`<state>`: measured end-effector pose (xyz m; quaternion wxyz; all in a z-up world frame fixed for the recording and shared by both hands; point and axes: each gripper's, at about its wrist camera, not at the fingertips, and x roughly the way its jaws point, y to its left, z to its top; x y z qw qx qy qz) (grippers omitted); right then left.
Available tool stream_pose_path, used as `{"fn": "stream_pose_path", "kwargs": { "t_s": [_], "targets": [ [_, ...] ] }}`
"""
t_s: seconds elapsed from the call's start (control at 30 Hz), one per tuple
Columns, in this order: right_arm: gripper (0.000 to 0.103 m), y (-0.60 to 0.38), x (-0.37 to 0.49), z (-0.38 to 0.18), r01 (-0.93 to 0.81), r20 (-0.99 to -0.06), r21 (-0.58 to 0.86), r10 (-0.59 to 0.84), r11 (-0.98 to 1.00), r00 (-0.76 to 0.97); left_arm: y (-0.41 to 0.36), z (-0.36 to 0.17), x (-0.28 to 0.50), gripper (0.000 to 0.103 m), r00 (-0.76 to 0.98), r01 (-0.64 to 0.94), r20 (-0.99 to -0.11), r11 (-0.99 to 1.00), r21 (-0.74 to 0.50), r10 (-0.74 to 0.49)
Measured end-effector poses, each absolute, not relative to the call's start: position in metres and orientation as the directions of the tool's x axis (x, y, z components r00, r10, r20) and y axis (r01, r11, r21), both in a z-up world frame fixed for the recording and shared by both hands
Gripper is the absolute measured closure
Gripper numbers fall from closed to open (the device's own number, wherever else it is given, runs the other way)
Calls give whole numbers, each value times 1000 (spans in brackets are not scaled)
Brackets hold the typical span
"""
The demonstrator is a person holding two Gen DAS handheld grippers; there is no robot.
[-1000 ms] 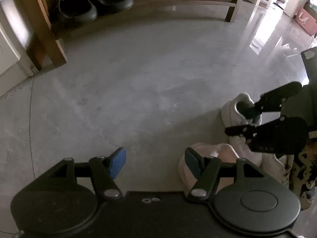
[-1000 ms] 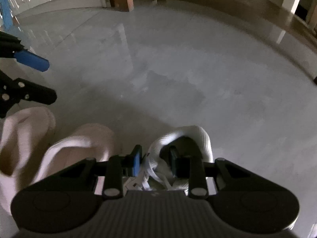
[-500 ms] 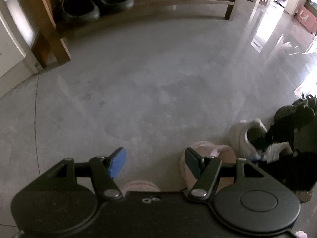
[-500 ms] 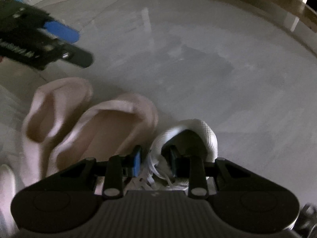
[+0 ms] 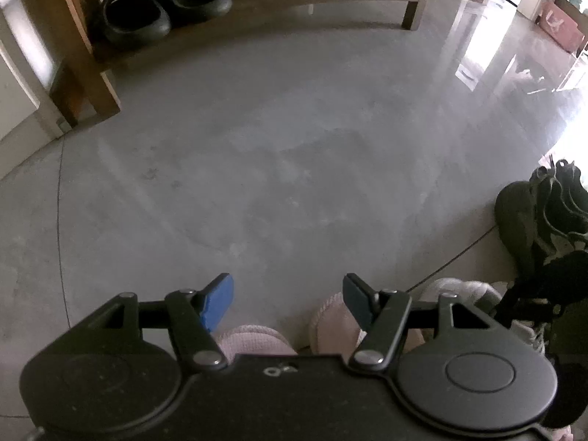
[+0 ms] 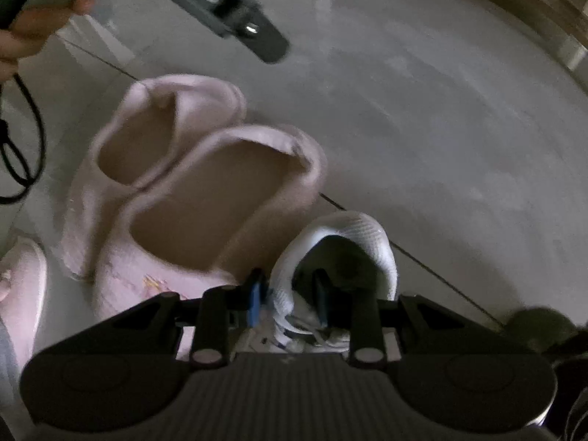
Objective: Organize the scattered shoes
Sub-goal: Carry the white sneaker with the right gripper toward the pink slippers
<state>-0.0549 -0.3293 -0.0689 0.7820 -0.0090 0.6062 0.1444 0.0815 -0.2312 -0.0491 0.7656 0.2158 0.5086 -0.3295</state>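
My right gripper is shut on the side wall of a white sneaker, one finger inside the opening and one outside. Two pink slippers lie side by side just left of it on the grey floor. My left gripper is open, hanging over the toes of those pink slippers with nothing between its blue pads. In the right wrist view the left gripper shows blurred at the top. The white sneaker peeks out at the lower right of the left wrist view.
A wooden shoe bench stands at the far side, with a pair of black slippers on its low shelf. A dark green shoe lies on the floor at the right. A hand and a black cable are at the left.
My left gripper has drawn back and now sits above the pink slippers. The right gripper, still shut on the white sneaker, has slid to the lower right of the left wrist view.
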Motion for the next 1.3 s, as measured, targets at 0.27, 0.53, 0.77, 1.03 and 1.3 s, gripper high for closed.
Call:
{"fn": "stream_pose_path", "kwargs": {
  "t_s": [0.27, 0.53, 0.77, 1.03, 1.3],
  "targets": [
    [66, -352, -82, -75, -193, -965, 156, 191, 969, 178, -232, -51, 78, 37, 258, 736, -922, 677, -6, -288],
    [55, -371, -85, -64, -155, -976, 123, 148, 980, 163, -235, -52, 74, 37, 252, 748, -922, 663, -8, -295],
    [33, -388, -120, -18, -99, -931, 233, 251, 967, 265, -240, -52, 70, 37, 247, 760, -920, 650, -11, -304],
    [30, -409, -179, 4, -86, -920, 141, 163, 986, 357, -258, -39, 43, 37, 157, 796, -915, 596, -105, -372],
    [30, -405, -188, -17, -46, -925, 203, 208, 978, 317, -271, -53, -39, 37, 140, 792, -965, 610, -26, -223]
  ]
}}
